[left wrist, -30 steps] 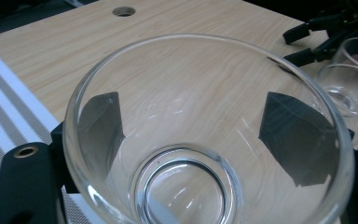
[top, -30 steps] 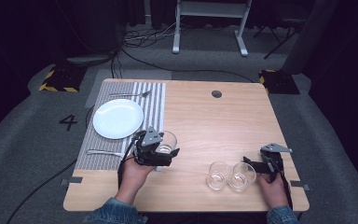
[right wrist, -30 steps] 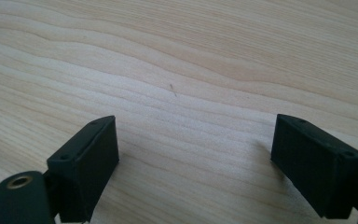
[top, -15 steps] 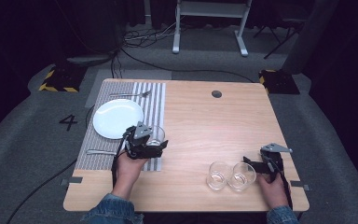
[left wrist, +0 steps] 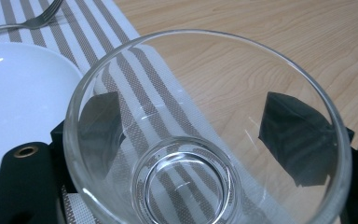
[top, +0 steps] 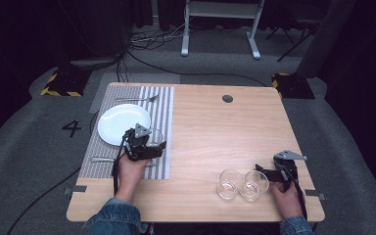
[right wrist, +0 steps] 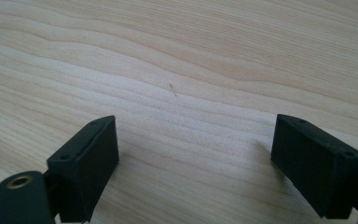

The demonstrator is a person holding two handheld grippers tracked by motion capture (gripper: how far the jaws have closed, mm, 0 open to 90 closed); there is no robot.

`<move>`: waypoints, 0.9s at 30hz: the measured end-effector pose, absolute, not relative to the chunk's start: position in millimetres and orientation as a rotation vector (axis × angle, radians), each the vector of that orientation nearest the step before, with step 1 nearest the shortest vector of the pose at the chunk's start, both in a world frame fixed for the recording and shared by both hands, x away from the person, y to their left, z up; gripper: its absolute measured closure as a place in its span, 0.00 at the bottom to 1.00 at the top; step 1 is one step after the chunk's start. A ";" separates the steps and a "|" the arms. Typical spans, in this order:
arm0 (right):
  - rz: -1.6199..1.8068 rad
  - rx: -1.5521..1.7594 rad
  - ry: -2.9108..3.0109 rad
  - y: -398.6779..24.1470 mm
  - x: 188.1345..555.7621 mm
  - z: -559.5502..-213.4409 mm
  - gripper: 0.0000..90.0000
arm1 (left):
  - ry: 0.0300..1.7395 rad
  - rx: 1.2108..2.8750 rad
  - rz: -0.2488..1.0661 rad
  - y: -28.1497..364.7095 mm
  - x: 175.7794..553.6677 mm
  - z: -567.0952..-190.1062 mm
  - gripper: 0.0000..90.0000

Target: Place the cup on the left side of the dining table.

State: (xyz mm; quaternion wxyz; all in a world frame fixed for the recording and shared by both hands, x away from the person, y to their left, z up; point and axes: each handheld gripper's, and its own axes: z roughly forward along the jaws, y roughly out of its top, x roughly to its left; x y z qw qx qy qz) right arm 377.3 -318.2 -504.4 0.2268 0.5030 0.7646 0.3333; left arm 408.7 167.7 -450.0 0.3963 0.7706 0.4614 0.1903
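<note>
On the floor left of the table [top: 215, 127], a painted "4" [top: 72, 129]. Left hand-held gripper [top: 149, 146] clamped on a glass [left wrist: 200, 135] over the mat [top: 162, 115]; right hand-held gripper [top: 262, 171] spread apart, empty.

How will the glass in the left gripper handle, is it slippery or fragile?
The glass looks smooth and clear, so it is probably slippery against the left gripper. Its thin rim suggests it is fragile under a hard squeeze. Its round, tapered walls mean it would likely roll if tipped over.

Overhead camera; two low table [top: 215, 147] closeups.
</note>
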 end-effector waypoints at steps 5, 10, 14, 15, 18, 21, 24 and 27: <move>0.918 1.388 2.106 -318.1 377.2 -504.4 0.17 | 1.195 2.002 0.502 165.2 416.7 -456.5 0.22; 0.918 1.387 2.106 -318.1 377.2 -504.4 0.17 | 1.215 2.021 0.508 166.3 419.9 -460.7 0.22; 0.918 1.388 2.106 -318.1 377.1 -504.3 0.17 | 1.220 2.017 0.502 167.9 420.0 -461.2 0.21; 0.918 1.388 2.105 -318.1 377.2 -504.4 0.17 | 1.219 2.034 0.510 167.7 420.2 -461.8 0.21; 0.918 1.388 2.106 -318.1 377.1 -504.4 0.17 | 1.224 2.041 0.512 167.5 420.3 -462.7 0.21; 0.918 1.388 2.105 -318.1 377.1 -504.4 0.17 | 1.226 2.042 0.510 167.9 420.1 -462.7 0.21; 0.918 1.387 2.105 -318.1 377.1 -504.4 0.17 | 1.237 2.035 0.490 170.1 420.3 -463.1 0.21; 0.918 1.386 2.106 -318.1 377.1 -504.4 0.17 | 1.243 2.033 0.479 171.7 420.3 -463.2 0.21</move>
